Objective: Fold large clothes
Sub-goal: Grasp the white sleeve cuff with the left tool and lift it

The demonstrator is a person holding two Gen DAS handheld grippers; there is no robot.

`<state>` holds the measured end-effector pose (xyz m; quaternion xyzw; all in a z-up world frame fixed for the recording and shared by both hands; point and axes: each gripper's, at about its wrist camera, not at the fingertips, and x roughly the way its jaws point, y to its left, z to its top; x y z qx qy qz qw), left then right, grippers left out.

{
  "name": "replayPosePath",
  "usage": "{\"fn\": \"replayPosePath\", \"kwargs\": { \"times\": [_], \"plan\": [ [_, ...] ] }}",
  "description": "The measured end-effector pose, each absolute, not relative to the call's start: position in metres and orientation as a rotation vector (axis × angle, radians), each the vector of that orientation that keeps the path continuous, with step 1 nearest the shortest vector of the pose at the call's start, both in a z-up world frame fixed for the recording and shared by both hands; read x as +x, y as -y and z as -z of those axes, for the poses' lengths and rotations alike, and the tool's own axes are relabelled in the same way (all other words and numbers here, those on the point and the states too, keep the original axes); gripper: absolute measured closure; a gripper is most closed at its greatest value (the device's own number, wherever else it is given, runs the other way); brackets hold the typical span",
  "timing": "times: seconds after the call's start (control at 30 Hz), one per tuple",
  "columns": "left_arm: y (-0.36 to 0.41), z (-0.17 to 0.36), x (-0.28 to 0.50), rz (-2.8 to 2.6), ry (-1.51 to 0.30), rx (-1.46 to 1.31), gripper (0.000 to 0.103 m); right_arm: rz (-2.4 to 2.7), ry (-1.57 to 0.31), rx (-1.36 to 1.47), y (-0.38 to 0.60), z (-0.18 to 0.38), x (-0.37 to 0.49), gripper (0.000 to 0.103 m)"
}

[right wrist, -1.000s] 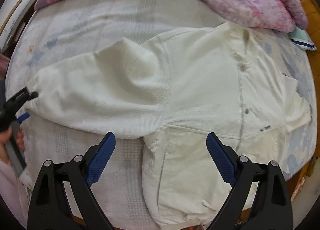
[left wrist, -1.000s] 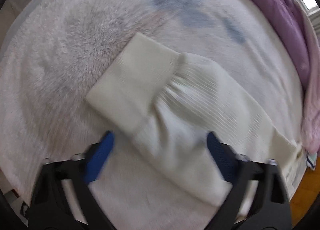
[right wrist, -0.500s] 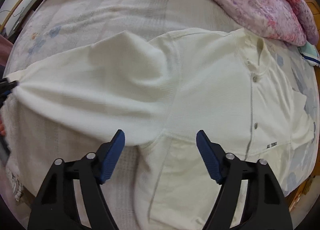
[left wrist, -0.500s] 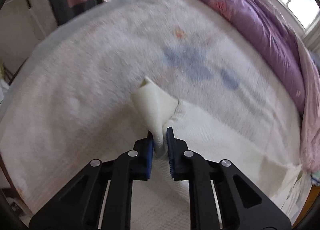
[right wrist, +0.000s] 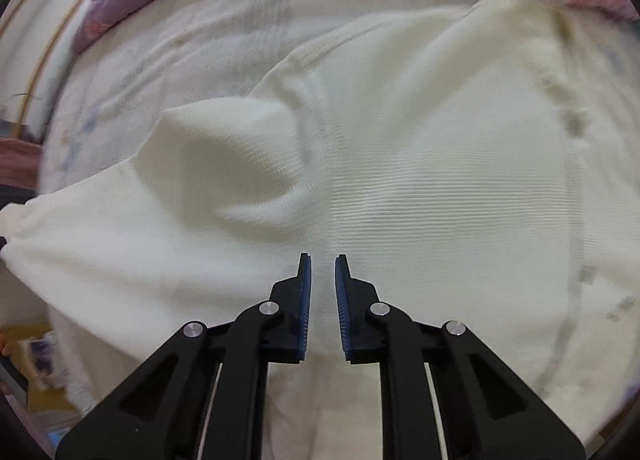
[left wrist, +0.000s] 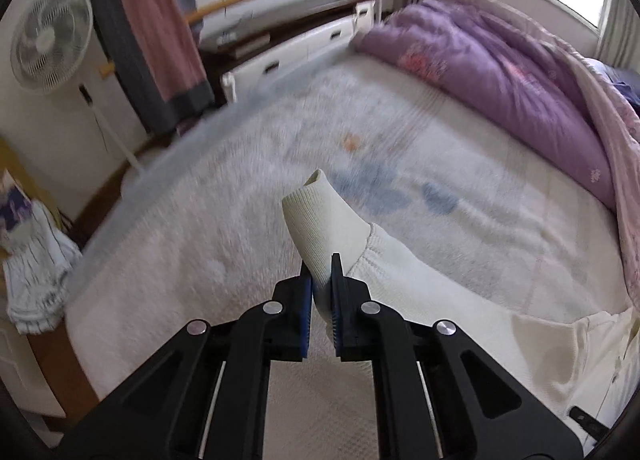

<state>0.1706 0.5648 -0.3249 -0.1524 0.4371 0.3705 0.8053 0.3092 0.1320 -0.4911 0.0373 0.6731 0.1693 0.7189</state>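
Left gripper (left wrist: 321,268), black with blue pads, clamped on the ribbed cuff (left wrist: 320,219) of a cream knit long-sleeved shirt (right wrist: 420,163); its jaws have just been closing, cuff pinched between them and lifted off the bed (left wrist: 248,195), which has a white textured cover with faint blue and orange prints. The sleeve (left wrist: 404,284) trails down to the lower right toward the shirt's body. Right gripper (right wrist: 321,268) points down at the shirt near the armpit seam, jaws just closed to a narrow gap; fabric sits between the pads, but can't tell whether it is actually pinched. Shirt lies spread on the bed, sleeve bunched into a raised fold. Purple floral quilt (left wrist: 500,71) heaped along the far side. White standing fan (left wrist: 50,45) and hanging pink cloth (left wrist: 156,23) beyond the bed.
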Motion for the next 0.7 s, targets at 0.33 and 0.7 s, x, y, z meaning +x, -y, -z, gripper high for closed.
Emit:
{"fn": "replayPosePath", "kwargs": {
  "times": [0.33,0.7],
  "plan": [
    [-0.425,0.198,0.220,-0.600,-0.724,-0.139,0.095,-0.435,-1.535,0.130,-0.128,0.520,0.316,0.091],
    [-0.230,0.154,0.292,-0.230,-0.666,-0.081,0.095,-0.464,-1.528,0.351,-0.093,0.519,0.317,0.094]
  ]
}}
